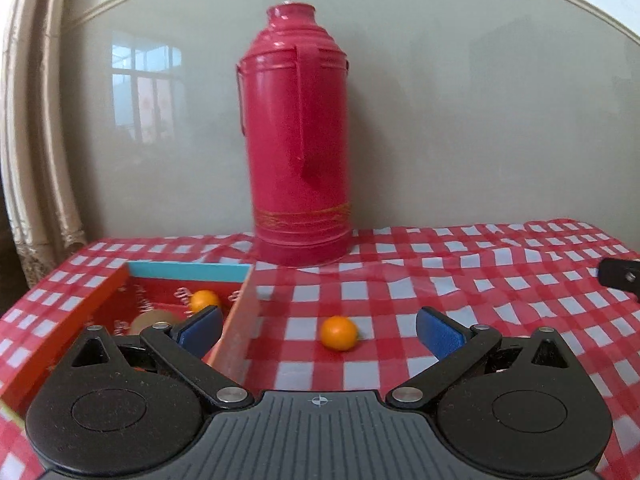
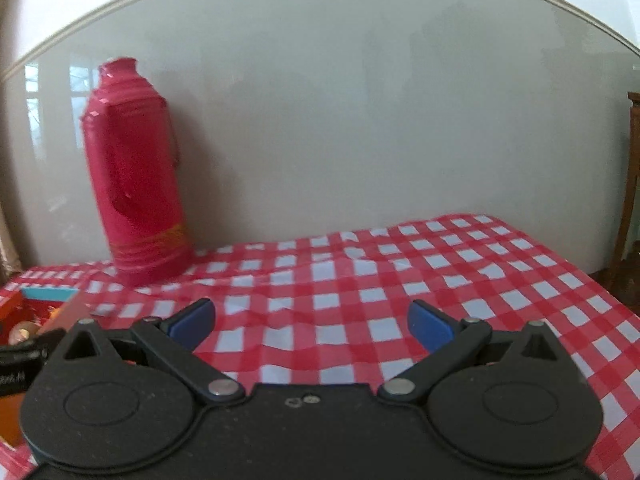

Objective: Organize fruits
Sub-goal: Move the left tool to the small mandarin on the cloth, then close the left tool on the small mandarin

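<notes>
Orange, round fruit (image 1: 338,333) lies on checked cloth (image 1: 440,280); left tool (image 1: 320,330) and right tool (image 2: 311,322) spread.

A flask (image 1: 300,136) stands upright at the back of the table (image 1: 480,280), against the wall (image 1: 480,120). Left and in front of it sits an open box (image 1: 240,320) holding 2 fruits: an orange (image 1: 205,300) and, before it, another fruit (image 1: 150,320). Right of the box, 1 loose orange (image 1: 338,333) lies on the table.
</notes>
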Motion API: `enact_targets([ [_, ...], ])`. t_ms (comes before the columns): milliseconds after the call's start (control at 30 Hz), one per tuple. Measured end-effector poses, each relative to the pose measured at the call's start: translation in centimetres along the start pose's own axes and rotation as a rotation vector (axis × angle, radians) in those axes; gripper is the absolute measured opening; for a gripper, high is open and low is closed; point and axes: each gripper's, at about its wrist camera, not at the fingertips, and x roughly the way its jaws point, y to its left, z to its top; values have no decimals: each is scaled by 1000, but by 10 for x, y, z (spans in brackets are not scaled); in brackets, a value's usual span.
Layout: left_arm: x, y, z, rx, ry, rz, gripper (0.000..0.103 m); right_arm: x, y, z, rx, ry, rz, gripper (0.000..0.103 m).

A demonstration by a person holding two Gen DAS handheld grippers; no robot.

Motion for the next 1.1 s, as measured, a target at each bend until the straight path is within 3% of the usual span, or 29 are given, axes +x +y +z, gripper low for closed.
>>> enact_targets([
  [167, 41, -14, 3, 17, 58, 10, 101, 21, -17, -5, 19, 29, -40, 97],
  [300, 70, -19, -1, 13, 122, 12, 80, 47, -30, -5, 36, 64, -88, 97],
  [500, 98, -25, -9, 9, 188, 16, 72, 67, -45, -6, 82, 84, -103, 98],
  [600, 107, -24, -12, -7, 217, 10, 63, 72, -45, -10, 81, 102, -95, 98],
  [767, 113, -24, -13, -5, 220, 6, 55, 78, -44, -11, 78, 117, -107, 98],
  [900, 116, -28, -12, 5, 212, -8, 38, 80, -45, -11, 56, 117, -138, 98],
  [1100, 113, -27, -10, 1, 205, -11, 37, 77, -47, -9, 52, 115, -149, 98],
])
